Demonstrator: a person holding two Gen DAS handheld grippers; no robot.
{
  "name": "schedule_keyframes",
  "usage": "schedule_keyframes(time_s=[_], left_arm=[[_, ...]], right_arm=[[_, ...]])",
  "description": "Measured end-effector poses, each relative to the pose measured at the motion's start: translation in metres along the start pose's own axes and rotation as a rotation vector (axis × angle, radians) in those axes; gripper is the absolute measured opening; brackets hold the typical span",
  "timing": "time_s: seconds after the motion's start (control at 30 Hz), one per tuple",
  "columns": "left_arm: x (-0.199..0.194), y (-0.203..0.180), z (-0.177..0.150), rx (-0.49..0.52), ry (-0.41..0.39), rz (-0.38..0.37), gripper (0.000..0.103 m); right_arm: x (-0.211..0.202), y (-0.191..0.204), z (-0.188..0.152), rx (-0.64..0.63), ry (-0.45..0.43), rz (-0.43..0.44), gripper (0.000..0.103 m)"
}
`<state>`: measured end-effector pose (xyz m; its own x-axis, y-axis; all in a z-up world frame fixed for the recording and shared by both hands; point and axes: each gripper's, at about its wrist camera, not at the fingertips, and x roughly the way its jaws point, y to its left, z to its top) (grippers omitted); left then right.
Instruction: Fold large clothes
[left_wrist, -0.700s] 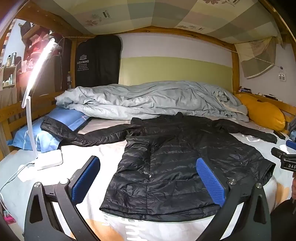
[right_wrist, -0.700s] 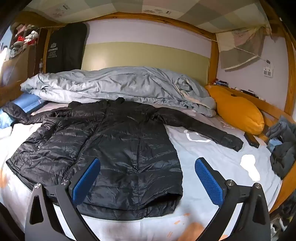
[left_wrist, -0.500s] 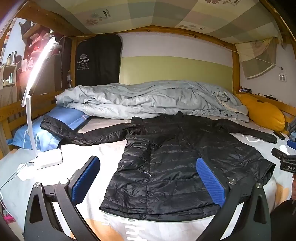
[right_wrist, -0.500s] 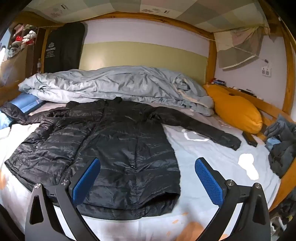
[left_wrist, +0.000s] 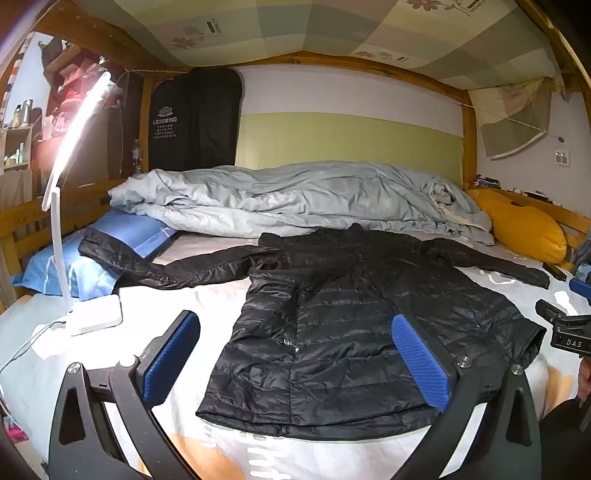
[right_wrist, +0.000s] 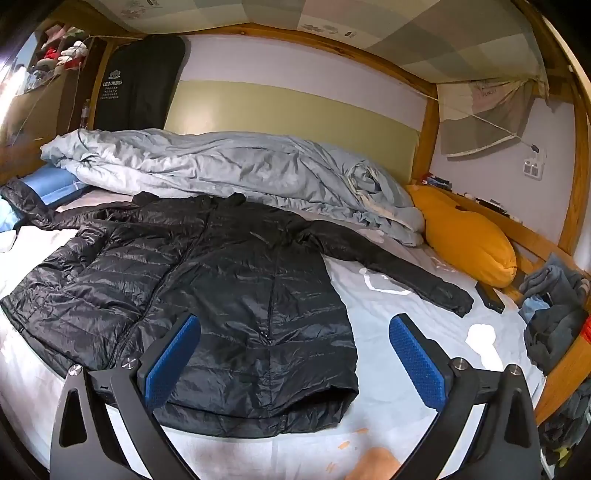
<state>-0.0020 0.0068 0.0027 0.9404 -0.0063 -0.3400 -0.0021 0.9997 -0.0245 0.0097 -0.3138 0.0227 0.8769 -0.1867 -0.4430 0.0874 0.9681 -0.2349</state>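
A long black puffer jacket (left_wrist: 351, 325) lies flat on the bed, front up, both sleeves spread out to the sides; it also shows in the right wrist view (right_wrist: 207, 295). Its left sleeve (left_wrist: 155, 266) reaches onto a blue pillow, its right sleeve (right_wrist: 399, 273) points toward the yellow pillow. My left gripper (left_wrist: 295, 363) is open and empty, held above the jacket's hem. My right gripper (right_wrist: 291, 363) is open and empty, above the hem's right corner. The right gripper's body shows at the right edge of the left wrist view (left_wrist: 565, 328).
A bunched grey duvet (left_wrist: 295, 195) lies behind the jacket. A lit white desk lamp (left_wrist: 74, 206) stands on the bed at left beside the blue pillow (left_wrist: 92, 258). A yellow pillow (right_wrist: 465, 240), a dark phone-like object (right_wrist: 489, 297) and grey clothes (right_wrist: 554, 317) lie at right by the wooden rail.
The right wrist view has shifted a little, so the jacket sits slightly further left in it. The left gripper is nearly still. Both grippers stay open.
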Motion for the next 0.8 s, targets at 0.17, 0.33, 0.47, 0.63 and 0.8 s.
schedule_keyframes(time_s=[0.17, 0.33, 0.47, 0.63, 0.8], left_arm=[[-0.002, -0.001, 0.001, 0.006, -0.007, 0.010, 0.103], [-0.008, -0.005, 0.000, 0.025, -0.025, 0.030, 0.103], [-0.008, -0.009, 0.000, 0.042, -0.034, 0.035, 0.103], [-0.007, -0.010, 0.000, 0.044, -0.033, 0.037, 0.103], [-0.007, -0.012, -0.001, 0.045, -0.033, 0.045, 0.103]], right_arm=[[-0.001, -0.001, 0.000, 0.009, 0.001, 0.007, 0.103], [-0.001, -0.001, 0.000, 0.009, 0.000, 0.007, 0.103], [-0.001, 0.000, 0.000, 0.004, -0.003, 0.003, 0.103], [-0.002, 0.001, -0.002, -0.011, -0.008, 0.000, 0.103], [-0.002, 0.002, -0.002, -0.014, -0.007, 0.003, 0.103]])
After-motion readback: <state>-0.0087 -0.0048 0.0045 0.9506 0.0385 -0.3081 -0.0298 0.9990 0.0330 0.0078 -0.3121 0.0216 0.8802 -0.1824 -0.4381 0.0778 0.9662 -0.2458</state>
